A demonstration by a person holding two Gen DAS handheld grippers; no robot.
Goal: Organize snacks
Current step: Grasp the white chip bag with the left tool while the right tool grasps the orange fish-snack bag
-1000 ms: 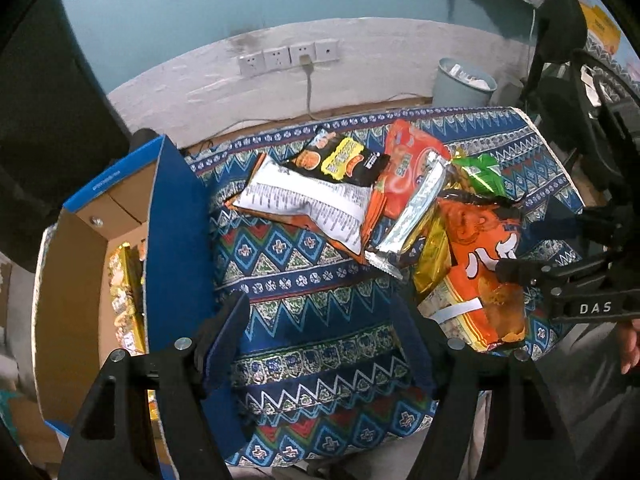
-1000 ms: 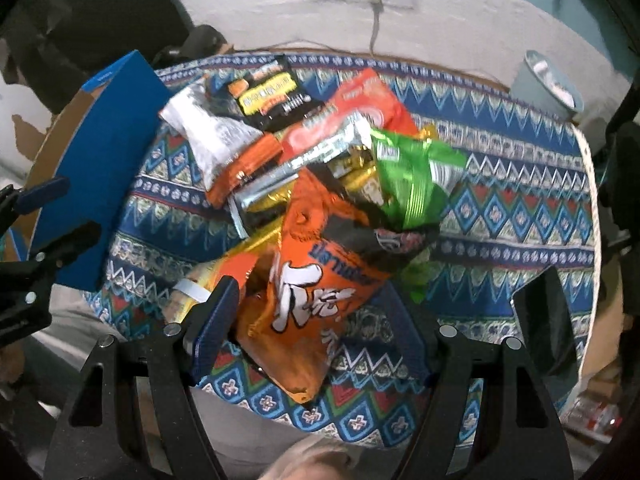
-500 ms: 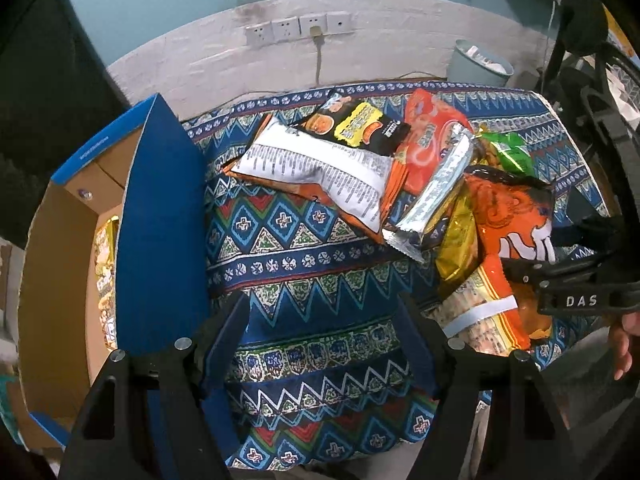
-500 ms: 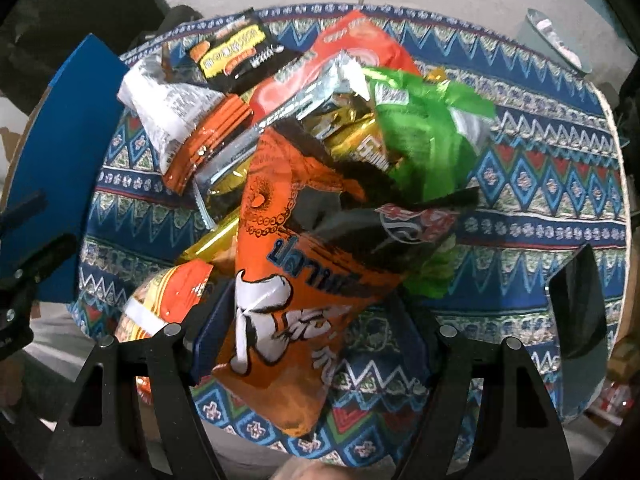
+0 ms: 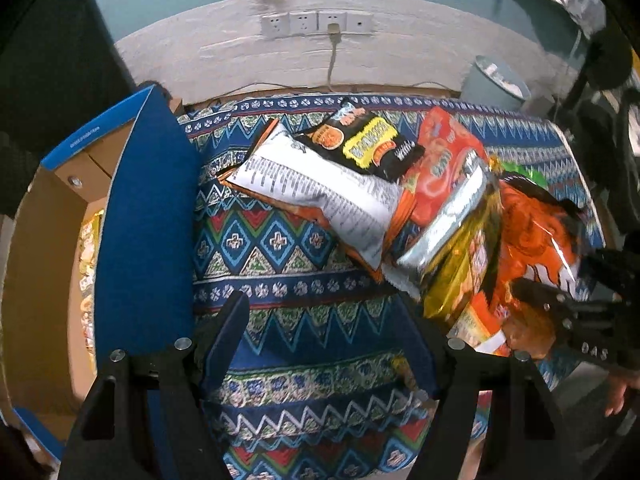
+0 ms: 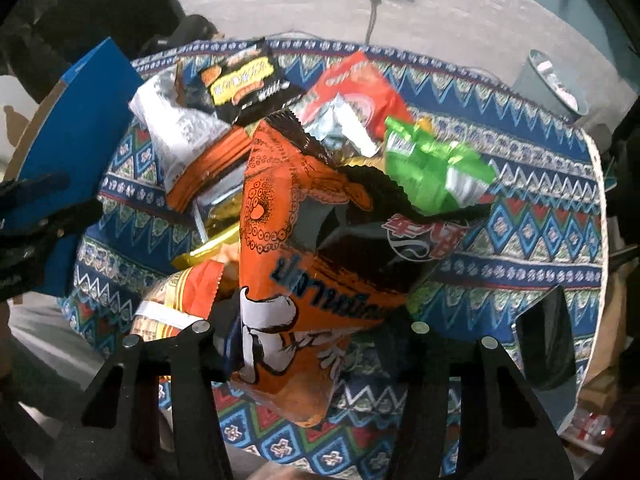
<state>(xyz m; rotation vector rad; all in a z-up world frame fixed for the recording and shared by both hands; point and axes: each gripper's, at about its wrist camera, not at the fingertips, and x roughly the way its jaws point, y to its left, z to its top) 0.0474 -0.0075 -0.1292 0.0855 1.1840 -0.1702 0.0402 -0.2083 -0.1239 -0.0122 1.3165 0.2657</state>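
A pile of snack bags lies on a patterned table (image 5: 280, 312). A white bag (image 5: 320, 196), a black-and-yellow bag (image 5: 368, 148), a red bag (image 5: 444, 160) and a silver bag (image 5: 448, 232) overlap. My left gripper (image 5: 324, 340) is open and empty above bare cloth. My right gripper (image 6: 316, 344) has its jaws around the lower part of an orange chip bag (image 6: 304, 264), which looks lifted off the pile. The orange bag also shows in the left wrist view (image 5: 536, 232). A green bag (image 6: 432, 168) lies behind it.
An open blue cardboard box (image 5: 144, 240) with yellow packets inside stands at the table's left edge. A grey bin (image 6: 552, 84) stands by the wall at the far right. A dark phone-like slab (image 6: 548, 340) lies at the table's right edge. Wall sockets (image 5: 316, 24) are behind.
My right gripper has moved in on the orange chip bag and the bag has risen and tilted up from the pile. My left gripper has drifted right, away from the box.
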